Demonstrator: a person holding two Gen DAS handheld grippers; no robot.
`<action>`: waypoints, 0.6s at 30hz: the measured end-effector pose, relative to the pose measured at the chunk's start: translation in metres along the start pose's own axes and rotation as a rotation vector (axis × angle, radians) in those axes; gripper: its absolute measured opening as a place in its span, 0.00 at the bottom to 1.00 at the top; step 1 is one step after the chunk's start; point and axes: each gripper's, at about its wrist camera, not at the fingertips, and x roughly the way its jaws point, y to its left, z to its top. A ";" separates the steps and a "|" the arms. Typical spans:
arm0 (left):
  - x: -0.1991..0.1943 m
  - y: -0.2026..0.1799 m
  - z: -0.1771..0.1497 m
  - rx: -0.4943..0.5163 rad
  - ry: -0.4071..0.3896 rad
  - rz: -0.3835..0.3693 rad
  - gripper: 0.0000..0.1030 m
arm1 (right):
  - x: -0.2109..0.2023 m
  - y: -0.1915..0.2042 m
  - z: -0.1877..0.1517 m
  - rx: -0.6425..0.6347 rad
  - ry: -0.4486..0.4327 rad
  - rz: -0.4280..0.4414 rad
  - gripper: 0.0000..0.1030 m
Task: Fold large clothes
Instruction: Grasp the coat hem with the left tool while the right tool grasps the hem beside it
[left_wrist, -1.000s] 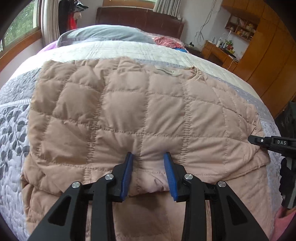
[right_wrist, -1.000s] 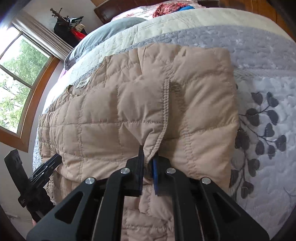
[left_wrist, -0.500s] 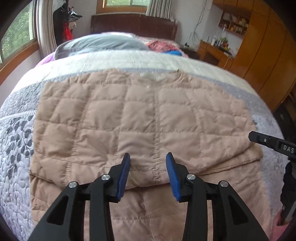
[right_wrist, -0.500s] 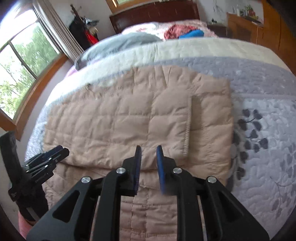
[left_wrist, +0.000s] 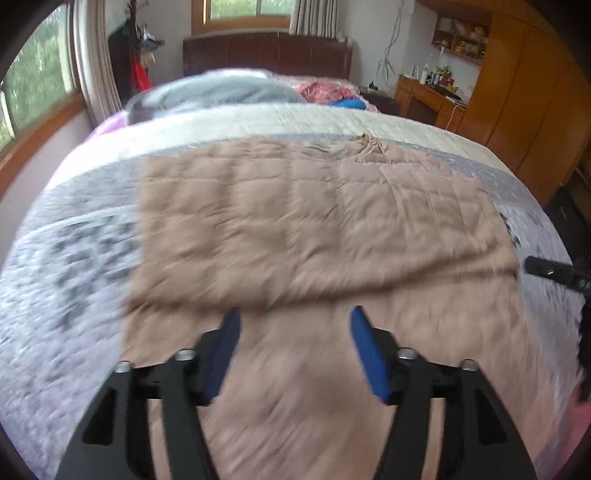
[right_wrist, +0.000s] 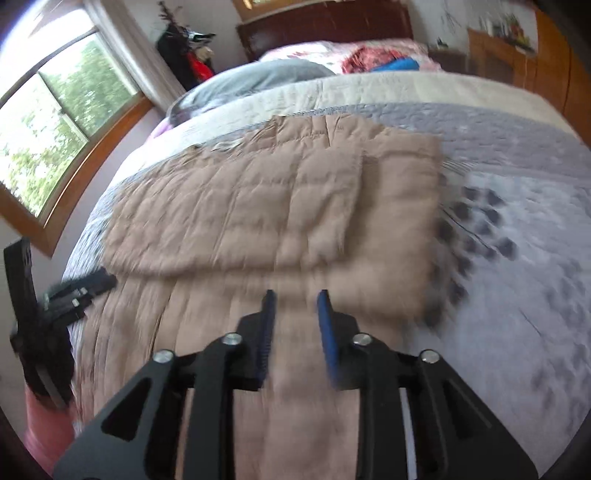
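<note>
Quilted jacket half-folded on the bed, both grippers empty above it.

Left wrist: left gripper (left_wrist: 293, 319), fingers just opened wide, nothing between; tan jacket (left_wrist: 317, 229) lies ahead, long axis crosswise.
Right wrist: right gripper (right_wrist: 295, 297), fingers parting, empty; folded edge just ahead. No writing legible.

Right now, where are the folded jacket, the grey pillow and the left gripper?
folded jacket (left_wrist: 314, 221): left wrist view, middle of the folded-over layer.
grey pillow (right_wrist: 258, 79): right wrist view, its top.
left gripper (left_wrist: 293, 325): left wrist view, between the fingertips.
</note>
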 end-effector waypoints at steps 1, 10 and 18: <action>-0.011 0.008 -0.011 0.000 -0.001 0.009 0.66 | -0.013 -0.003 -0.016 -0.013 0.000 -0.004 0.37; -0.098 0.088 -0.152 -0.191 0.058 0.022 0.79 | -0.077 -0.040 -0.163 -0.006 0.078 0.037 0.56; -0.097 0.084 -0.209 -0.261 0.065 -0.083 0.80 | -0.068 -0.038 -0.221 0.003 0.128 0.101 0.57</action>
